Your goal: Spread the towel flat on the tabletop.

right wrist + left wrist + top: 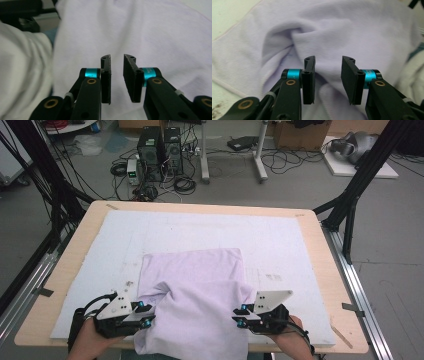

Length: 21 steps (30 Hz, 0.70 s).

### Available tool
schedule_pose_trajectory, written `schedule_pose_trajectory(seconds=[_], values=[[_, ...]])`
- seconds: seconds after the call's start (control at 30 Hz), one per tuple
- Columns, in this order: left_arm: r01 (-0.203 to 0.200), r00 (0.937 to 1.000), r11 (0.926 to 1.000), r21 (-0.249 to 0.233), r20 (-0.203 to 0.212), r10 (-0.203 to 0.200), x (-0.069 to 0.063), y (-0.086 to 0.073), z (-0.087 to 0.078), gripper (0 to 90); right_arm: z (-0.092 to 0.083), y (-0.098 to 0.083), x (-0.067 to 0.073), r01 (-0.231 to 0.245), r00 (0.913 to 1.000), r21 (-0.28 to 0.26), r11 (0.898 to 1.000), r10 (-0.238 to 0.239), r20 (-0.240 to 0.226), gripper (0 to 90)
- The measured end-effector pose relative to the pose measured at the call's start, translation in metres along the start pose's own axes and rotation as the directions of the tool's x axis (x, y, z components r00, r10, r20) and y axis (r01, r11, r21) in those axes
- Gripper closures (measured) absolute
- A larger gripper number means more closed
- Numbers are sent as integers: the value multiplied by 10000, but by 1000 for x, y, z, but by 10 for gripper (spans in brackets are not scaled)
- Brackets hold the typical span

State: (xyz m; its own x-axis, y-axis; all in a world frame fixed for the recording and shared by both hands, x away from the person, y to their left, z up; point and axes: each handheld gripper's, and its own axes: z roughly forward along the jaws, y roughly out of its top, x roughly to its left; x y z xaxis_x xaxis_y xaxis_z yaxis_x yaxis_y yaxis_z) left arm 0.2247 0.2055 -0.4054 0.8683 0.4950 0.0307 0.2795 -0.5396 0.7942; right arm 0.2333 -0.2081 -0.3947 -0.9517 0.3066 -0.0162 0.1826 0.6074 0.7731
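The purple cloth (195, 305) is lying at the near edge of the table (320, 245), half folded and partly hanging over. The left gripper (146, 314) and right gripper (239, 315) are sitting at its two sides, jaws apart, holding nothing. To fold well, each should be pinching one corner. A white mat (280, 240) is covering the table. Computers (160, 150) and cables are lying on the grey floor.
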Motion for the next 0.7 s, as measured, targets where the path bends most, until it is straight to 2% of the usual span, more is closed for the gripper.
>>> schedule_pose_trajectory(seconds=[0.07, 0.2, 0.27, 0.3, 0.37, 0.43, 0.57, 0.7], values=[[247, 9994, 9996, 101, 226, -249, 6, -2, 13, 655, 12, -2, -8, -83, 9999, 327, 9994, 80, 86, 671], [193, 9985, 9967, 784, 486, -232, 8, -4, 41, 643, 39, -11, -18, -285, 9996, 991, 9947, 287, -5, 657], [25, 9977, 9963, 856, 676, -83, 7, -5, 47, 720, 50, -16, -18, -252, 9997, 1245, 9919, 250, 30, 704], [-7, 9973, 9971, 764, 739, -50, 6, -5, 48, 755, 50, -17, -18, -266, 9996, 1060, 9940, 256, 107, 742], [-207, 9977, 9976, 667, 662, 163, 3, -6, 45, 817, 48, -19, -19, -357, 9993, 964, 9947, 350, 92, 826], [-291, 9983, 9975, 644, 529, 257, 0, -7, 40, 830, 45, -19, -18, -322, 9994, 929, 9952, 330, -64, 893], [-328, 9990, 9990, 304, 305, 319, -11, -9, 20, 833, 38, -19, -7, -189, 9995, 769, 9969, 208, -242, 893], [-422, 9981, 9990, 168, 450, 414, -24, -11, -4, 833, 23, -21, 5, -191, 9992, 560, 9982, 211, -349, 893]])
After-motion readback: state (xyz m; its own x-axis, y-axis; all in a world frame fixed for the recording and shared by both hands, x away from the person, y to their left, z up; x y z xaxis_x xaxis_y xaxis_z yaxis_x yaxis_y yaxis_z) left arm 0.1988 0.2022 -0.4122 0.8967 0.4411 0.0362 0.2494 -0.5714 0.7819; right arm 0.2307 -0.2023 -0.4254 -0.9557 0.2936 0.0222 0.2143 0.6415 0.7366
